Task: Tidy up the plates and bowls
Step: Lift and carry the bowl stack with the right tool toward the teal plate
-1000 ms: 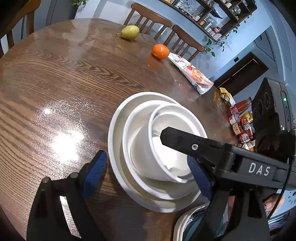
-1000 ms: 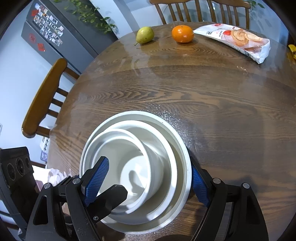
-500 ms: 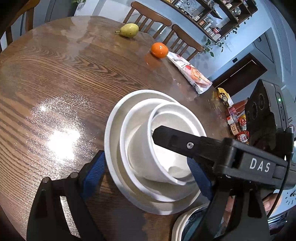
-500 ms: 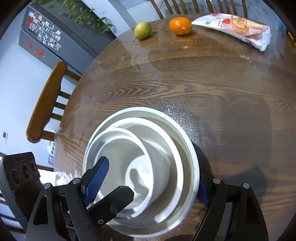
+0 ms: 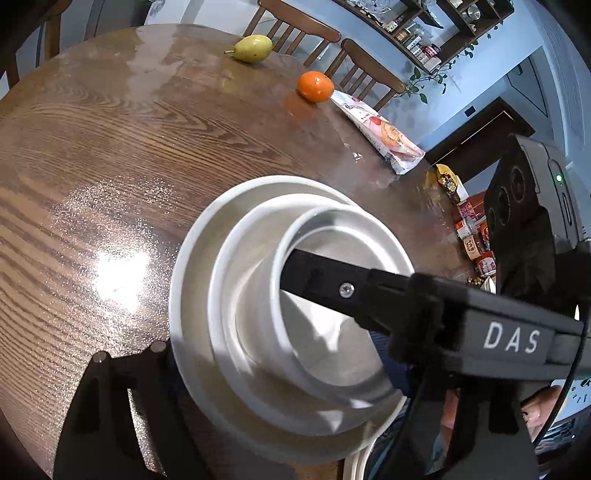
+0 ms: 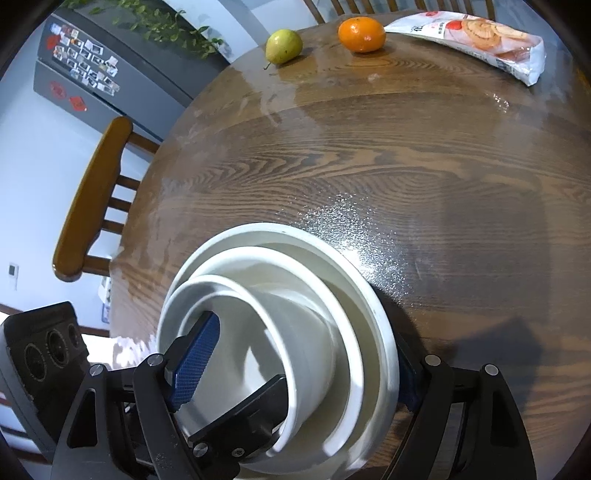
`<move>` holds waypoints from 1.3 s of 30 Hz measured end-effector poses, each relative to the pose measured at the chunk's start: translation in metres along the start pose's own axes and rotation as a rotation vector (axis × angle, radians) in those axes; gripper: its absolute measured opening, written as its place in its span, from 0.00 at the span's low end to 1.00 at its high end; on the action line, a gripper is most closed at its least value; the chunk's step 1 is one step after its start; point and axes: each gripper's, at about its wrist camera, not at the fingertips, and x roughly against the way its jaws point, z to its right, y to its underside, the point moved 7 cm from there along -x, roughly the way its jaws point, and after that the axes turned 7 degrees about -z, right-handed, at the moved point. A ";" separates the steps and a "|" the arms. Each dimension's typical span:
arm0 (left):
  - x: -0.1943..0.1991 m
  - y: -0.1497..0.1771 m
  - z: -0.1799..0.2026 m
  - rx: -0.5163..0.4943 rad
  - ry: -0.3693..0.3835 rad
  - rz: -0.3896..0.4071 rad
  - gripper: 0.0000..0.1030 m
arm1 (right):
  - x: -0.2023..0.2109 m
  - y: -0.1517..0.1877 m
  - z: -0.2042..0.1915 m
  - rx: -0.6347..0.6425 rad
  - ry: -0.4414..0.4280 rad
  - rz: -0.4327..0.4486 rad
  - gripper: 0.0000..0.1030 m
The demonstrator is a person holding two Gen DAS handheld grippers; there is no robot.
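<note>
Nested bowls (image 5: 295,295) tilted, blurred (claw pads hidden)

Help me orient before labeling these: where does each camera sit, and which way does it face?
Left wrist: on the left gripper, facing across the round table over the nested white bowls; the right gripper's finger crosses.
Right wrist: on the right gripper, facing the same stack; the left gripper's finger intrudes.
Shared: bowls, pear, orange, snack bag.
</note>
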 end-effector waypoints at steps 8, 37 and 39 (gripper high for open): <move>0.003 -0.001 -0.007 0.023 -0.025 -0.008 0.76 | 0.005 -0.001 0.000 0.024 0.045 0.019 0.82; 0.005 0.009 0.001 -0.020 -0.022 -0.060 0.76 | 0.029 0.013 0.013 0.028 0.011 0.105 0.78; 0.004 0.009 0.001 -0.025 -0.046 -0.060 0.76 | 0.024 0.014 0.012 0.023 0.008 0.088 0.70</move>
